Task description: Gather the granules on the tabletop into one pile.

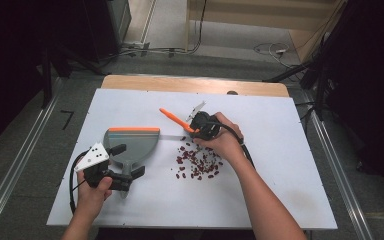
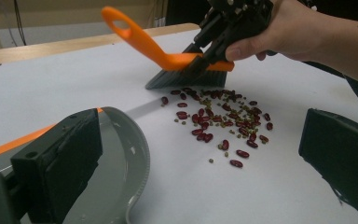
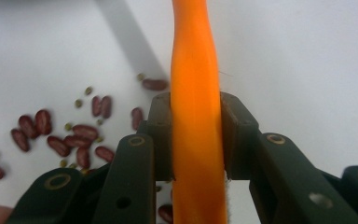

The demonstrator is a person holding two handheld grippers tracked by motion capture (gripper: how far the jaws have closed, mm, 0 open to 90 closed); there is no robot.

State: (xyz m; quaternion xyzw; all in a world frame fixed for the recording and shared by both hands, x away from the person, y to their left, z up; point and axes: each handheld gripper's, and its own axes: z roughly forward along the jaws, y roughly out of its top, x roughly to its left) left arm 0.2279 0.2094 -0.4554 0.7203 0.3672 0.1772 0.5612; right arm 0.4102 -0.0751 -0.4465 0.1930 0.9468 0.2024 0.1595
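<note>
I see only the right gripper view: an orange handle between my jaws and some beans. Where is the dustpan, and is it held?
Observer: The grey dustpan lies left of the beans, apart from them. The left gripper straddles its handle; the jaws look open.
Operator: Do the bristles touch the table?
Observer: Yes. In the left gripper view the brush rests on the white table, at the far edge of the pile.
Operator: Are beans in the pan?
Observer: None that I see.

A white table carries a grey dustpan and scattered beans.
</note>
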